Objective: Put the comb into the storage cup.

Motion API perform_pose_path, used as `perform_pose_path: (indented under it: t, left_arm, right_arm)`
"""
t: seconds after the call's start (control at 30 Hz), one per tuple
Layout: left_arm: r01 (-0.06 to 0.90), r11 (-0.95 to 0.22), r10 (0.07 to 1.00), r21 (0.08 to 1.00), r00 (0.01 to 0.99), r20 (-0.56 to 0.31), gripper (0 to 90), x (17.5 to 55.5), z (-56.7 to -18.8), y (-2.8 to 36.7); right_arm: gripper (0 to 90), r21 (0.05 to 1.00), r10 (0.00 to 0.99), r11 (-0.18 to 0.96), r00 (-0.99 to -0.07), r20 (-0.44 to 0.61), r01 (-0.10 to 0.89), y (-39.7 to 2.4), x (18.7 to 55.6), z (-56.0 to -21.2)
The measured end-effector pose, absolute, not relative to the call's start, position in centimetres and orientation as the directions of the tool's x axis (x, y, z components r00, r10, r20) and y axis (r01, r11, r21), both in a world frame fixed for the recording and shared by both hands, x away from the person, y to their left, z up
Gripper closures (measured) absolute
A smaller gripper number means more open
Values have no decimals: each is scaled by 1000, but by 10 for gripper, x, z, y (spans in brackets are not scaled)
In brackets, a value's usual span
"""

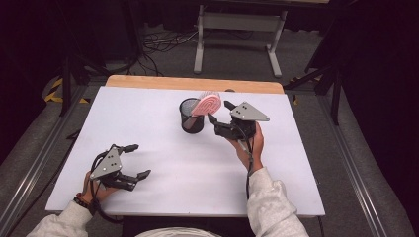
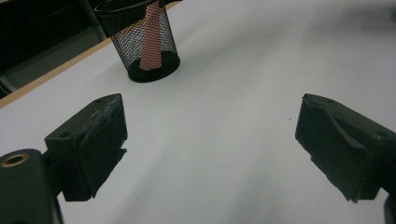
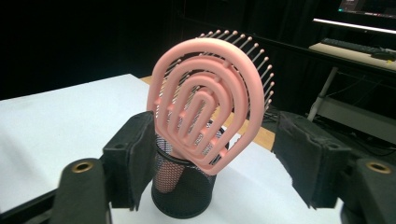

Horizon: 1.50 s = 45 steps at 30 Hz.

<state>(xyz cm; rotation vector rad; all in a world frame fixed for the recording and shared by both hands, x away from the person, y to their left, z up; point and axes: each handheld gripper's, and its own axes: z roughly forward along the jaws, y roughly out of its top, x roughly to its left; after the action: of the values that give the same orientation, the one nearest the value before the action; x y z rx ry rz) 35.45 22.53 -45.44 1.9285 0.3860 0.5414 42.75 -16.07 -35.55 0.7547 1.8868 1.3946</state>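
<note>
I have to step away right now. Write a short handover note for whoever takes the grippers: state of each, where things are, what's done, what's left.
Right gripper: open, jaws either side of the pink hairbrush, not clamped on it.
Left gripper: open, holding nothing, low over the white table near its front left.
The hairbrush stands handle-down in the black mesh cup, head above the rim, at the table's far middle.
Done: brush is in the cup.
Left: probably just back the right gripper away without tipping the cup.

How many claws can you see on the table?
2. The left claw is open near the table's front left corner. The right claw is open beside the black mesh cup holding the pink hairbrush.
</note>
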Motion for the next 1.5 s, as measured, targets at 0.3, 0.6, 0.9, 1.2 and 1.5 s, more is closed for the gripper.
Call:
perform_pose_path:
  t: [0.3,0.6,0.9,1.2,1.5]
  left_arm:
    - [25,-400,496,916,847,193,103,355,-455,225]
    - [28,-402,500,915,844,193,97,355,-455,226]
    - [29,-404,498,914,845,193,89,355,-454,227]
    - [31,-405,501,914,844,194,83,355,-454,228]
    - [32,-409,497,912,846,194,80,355,-454,228]
  right_arm:
    - [167,954,778,297,-587,-224,29,-161,419,-357]
    - [102,946,773,323,-578,-263,1,-158,412,-363]
    - [85,943,757,331,-591,-280,-23,-155,404,-364]
    - [77,933,745,357,-587,-317,-50,-155,392,-363]
    - [73,927,742,370,-579,-338,-67,-159,381,-363]
